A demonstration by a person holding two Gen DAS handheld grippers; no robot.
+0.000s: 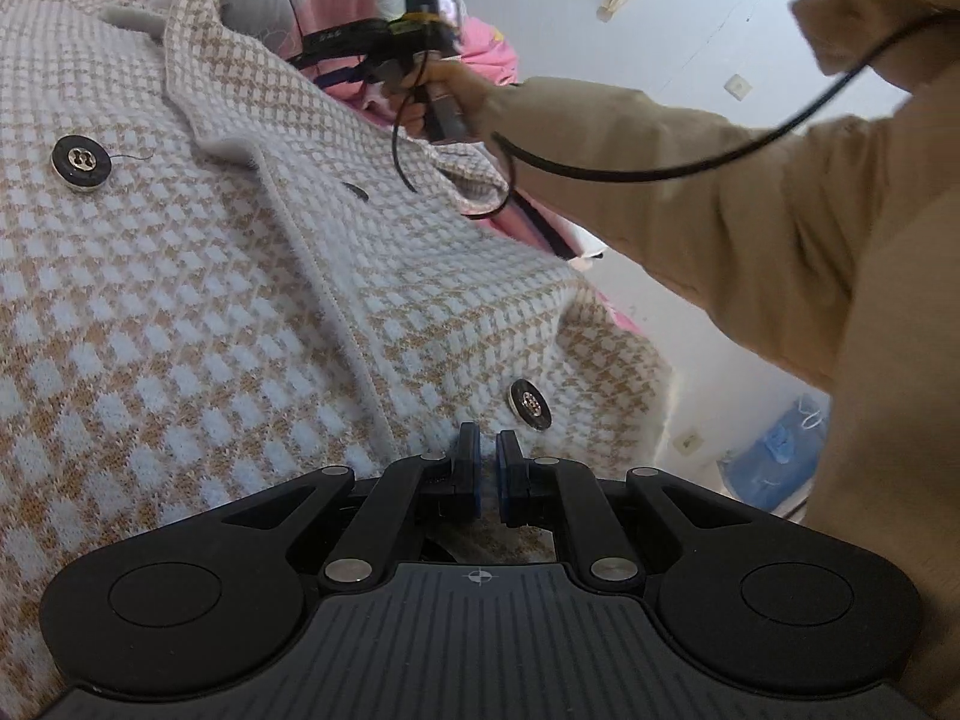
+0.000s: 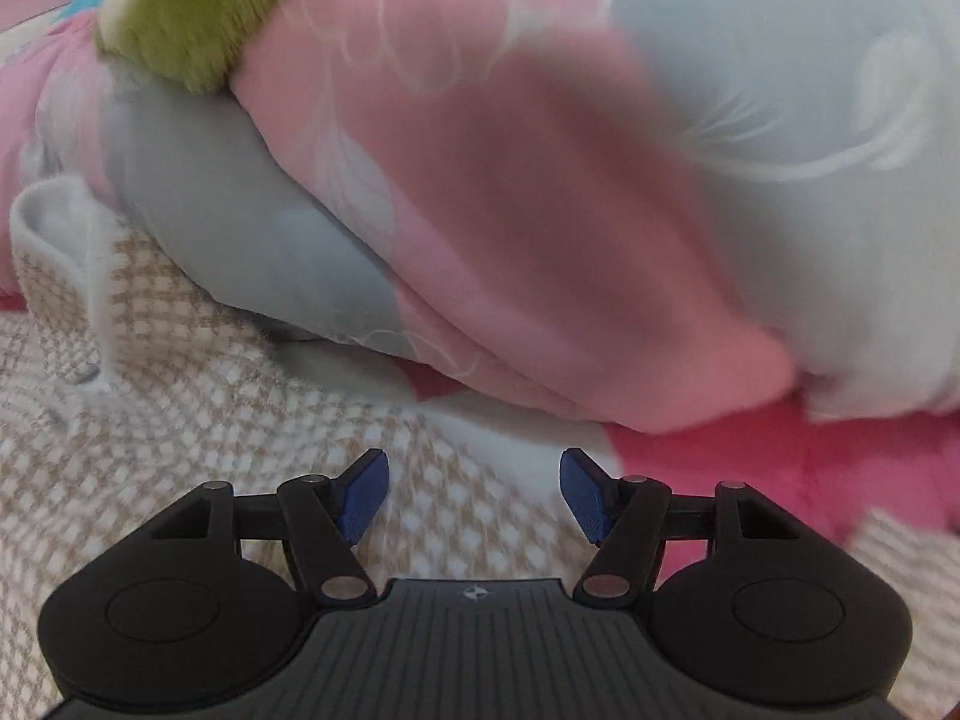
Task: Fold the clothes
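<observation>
A beige-and-white houndstooth coat (image 1: 198,300) with large black buttons (image 1: 80,163) lies spread on the bed, collar toward the far side. My left gripper (image 1: 489,468) is at the coat's near edge beside a button (image 1: 530,405), its blue pads nearly together with coat fabric pinched between them. My right gripper (image 2: 474,495) is open and hovers just above the coat's (image 2: 198,420) checked fabric near its white edge; nothing is between its fingers. In the left wrist view, a hand (image 1: 444,96) in a beige sleeve holds the other gripper tool over the coat's far side.
A pink-and-grey quilt (image 2: 540,210) is bunched right ahead of the right gripper, with a green plush item (image 2: 186,18) on top. A pink bedsheet (image 2: 750,468) shows at the right. A black cable (image 1: 690,165) hangs from the sleeve. White floor and a blue bag (image 1: 774,456) lie beyond the bed.
</observation>
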